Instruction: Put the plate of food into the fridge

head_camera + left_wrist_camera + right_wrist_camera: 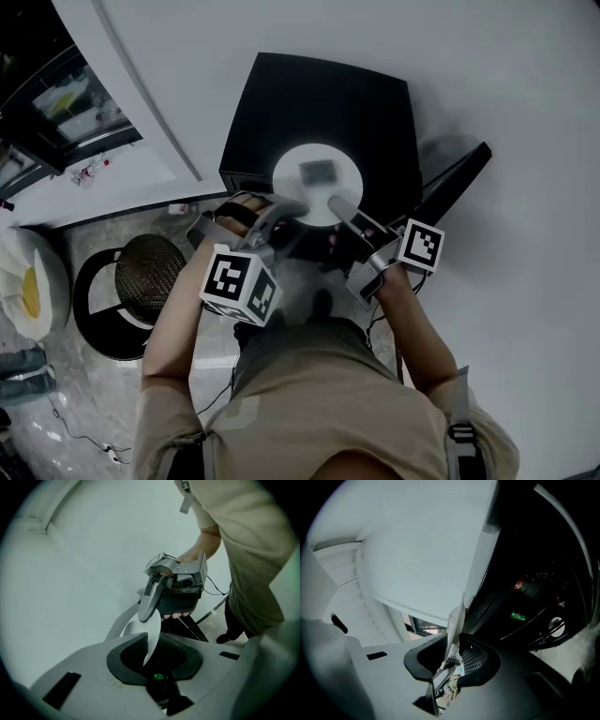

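left claw (pixel 154 654) and right claw (pixel 454 657) both clamped on rim of round white plate (pixel 296 180) over black box (pixel 319 98)

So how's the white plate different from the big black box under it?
The plate is white and round; the black box is dark, with straight edges and corners. The plate looks smaller than the black box's top. The plate's rim sits in the jaws of the left gripper and the right gripper; nothing grips the black box. Both show a flat top to the head view.
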`<state>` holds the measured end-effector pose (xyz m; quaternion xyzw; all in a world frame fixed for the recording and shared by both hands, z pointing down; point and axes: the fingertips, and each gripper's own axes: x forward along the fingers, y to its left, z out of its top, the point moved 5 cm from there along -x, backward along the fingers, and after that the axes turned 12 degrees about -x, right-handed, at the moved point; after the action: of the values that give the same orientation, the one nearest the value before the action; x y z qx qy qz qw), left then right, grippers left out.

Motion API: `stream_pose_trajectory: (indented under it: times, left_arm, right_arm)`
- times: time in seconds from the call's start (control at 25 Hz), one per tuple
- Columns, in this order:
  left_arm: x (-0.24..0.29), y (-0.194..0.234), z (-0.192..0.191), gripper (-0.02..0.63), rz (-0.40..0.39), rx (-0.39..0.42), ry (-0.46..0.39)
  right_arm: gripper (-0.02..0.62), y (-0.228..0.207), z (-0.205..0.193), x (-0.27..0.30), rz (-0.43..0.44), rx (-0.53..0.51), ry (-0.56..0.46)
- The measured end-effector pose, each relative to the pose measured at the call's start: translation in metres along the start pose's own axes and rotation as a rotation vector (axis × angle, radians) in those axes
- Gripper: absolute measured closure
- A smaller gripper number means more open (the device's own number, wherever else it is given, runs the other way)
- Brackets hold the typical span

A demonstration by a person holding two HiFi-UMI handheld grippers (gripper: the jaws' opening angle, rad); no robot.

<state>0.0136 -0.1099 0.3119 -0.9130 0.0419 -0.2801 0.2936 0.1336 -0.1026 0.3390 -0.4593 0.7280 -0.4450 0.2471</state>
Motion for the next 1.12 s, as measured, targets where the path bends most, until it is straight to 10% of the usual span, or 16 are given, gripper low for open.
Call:
stream_pose_trajectory:
  times: [1.12]
  left_arm:
    - [-0.0003,-0.0045,-0.004,0.525,0.027,-0.094,-0.043]
  right_arm:
    - [0.537,-0.0063,-0.0063,-0.0018,0.009,0.152,-0.041]
